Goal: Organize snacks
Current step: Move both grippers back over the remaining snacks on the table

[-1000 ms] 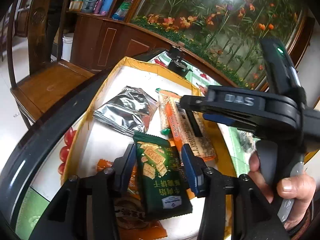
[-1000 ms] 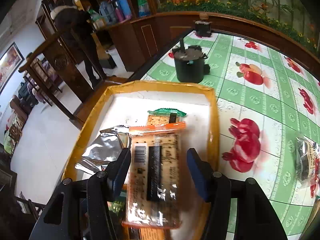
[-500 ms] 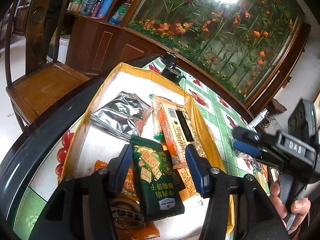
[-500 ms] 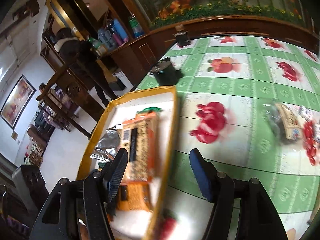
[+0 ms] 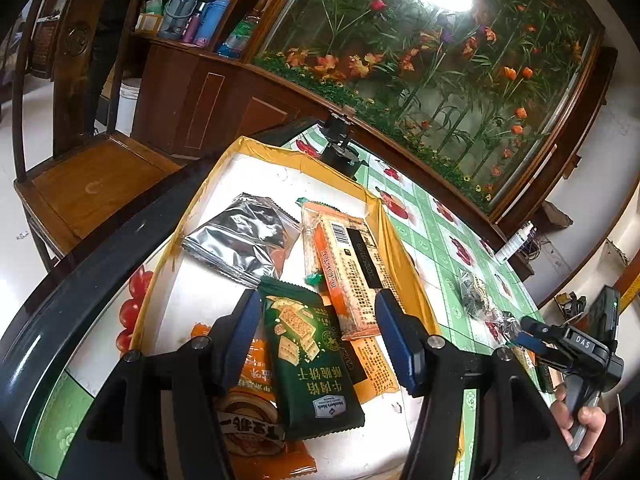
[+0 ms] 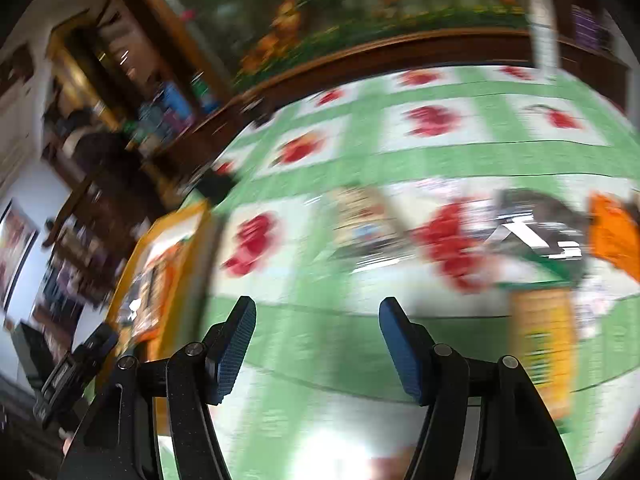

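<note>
A yellow-rimmed tray holds several snacks: a silver pouch, a long orange cracker pack, a dark green biscuit pack and an orange packet. My left gripper is open and empty above the green pack. My right gripper is open and empty over the green tablecloth; it also shows in the left wrist view at the right. Loose snacks lie blurred on the cloth ahead of it, with a clear bag near it.
A small black device stands behind the tray. A wooden chair is left of the table. A wooden cabinet with a flower panel runs along the far side. The tray's edge shows at the left of the blurred right wrist view.
My right gripper has let go of the long orange cracker pack in the tray and swung right, away over the tablecloth toward the loose snacks. The left gripper has stayed open over the tray.
</note>
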`<control>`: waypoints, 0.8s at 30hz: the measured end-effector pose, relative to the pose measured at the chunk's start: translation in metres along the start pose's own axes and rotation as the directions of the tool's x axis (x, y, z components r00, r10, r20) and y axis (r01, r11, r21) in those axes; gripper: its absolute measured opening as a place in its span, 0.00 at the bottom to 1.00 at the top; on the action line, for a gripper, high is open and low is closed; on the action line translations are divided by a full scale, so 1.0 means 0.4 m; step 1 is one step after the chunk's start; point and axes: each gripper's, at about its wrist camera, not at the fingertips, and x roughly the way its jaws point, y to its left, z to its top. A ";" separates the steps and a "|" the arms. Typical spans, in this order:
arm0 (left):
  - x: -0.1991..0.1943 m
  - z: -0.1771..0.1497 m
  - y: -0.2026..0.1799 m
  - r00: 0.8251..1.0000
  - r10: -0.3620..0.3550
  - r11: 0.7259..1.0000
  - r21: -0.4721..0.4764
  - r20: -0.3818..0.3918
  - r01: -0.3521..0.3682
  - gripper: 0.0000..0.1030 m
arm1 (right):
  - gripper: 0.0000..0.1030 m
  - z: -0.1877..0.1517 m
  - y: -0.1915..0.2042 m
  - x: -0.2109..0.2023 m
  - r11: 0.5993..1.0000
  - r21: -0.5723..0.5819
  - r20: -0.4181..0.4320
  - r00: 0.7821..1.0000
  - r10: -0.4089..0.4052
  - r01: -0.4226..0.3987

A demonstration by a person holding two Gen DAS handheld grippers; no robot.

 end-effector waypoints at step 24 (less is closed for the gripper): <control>-0.054 -0.027 -0.260 0.997 -0.066 0.980 0.185 -0.036 0.072 0.73 | 0.66 -0.055 -0.308 -0.110 0.961 0.234 -0.057 0.989 -0.137 0.147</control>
